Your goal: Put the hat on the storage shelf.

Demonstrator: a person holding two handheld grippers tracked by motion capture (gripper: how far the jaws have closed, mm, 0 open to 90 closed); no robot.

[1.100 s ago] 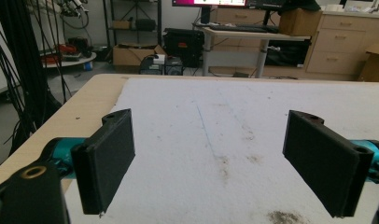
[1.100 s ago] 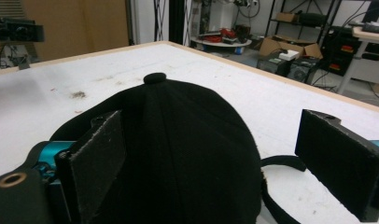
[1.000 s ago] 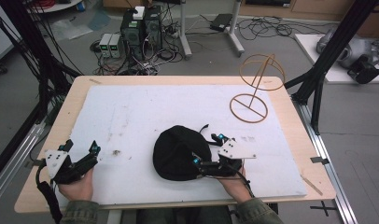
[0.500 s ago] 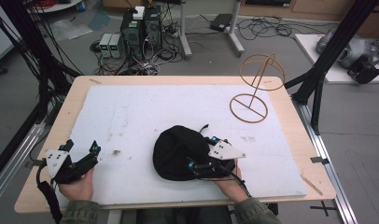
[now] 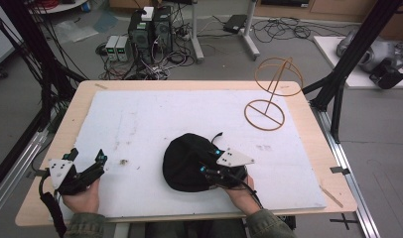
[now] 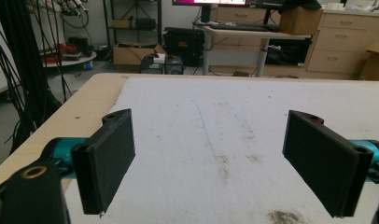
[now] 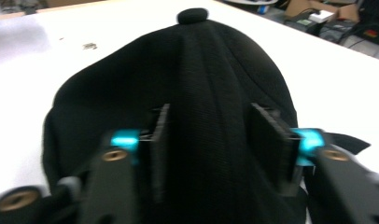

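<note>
Black cap (image 5: 189, 161) lies on the white mat (image 5: 155, 124), toward the mat's near edge and right of its middle. In the right gripper view, the cap (image 7: 197, 93) fills the centre, its top button at the far end and a raised fold of cloth running toward you.

Your right gripper (image 5: 209, 161) sits on the right half of the cap. Its jaws have just been closing. In the right gripper view, the right gripper (image 7: 208, 149) has the raised fold between its two black pads (image 7: 162, 140), and both pads press into the cloth. Treat this as a grip on the cap at a medium jaw width.

Your left gripper (image 5: 86, 157) rests near the left corner of the mat's near edge, well apart from the cap. In the left gripper view, the left gripper (image 6: 208, 163) stands wide, with bare mat (image 6: 234, 121) between its pads.

A wooden wire stand (image 5: 271, 94) stands beyond the cap, near the mat's far right corner.
</note>
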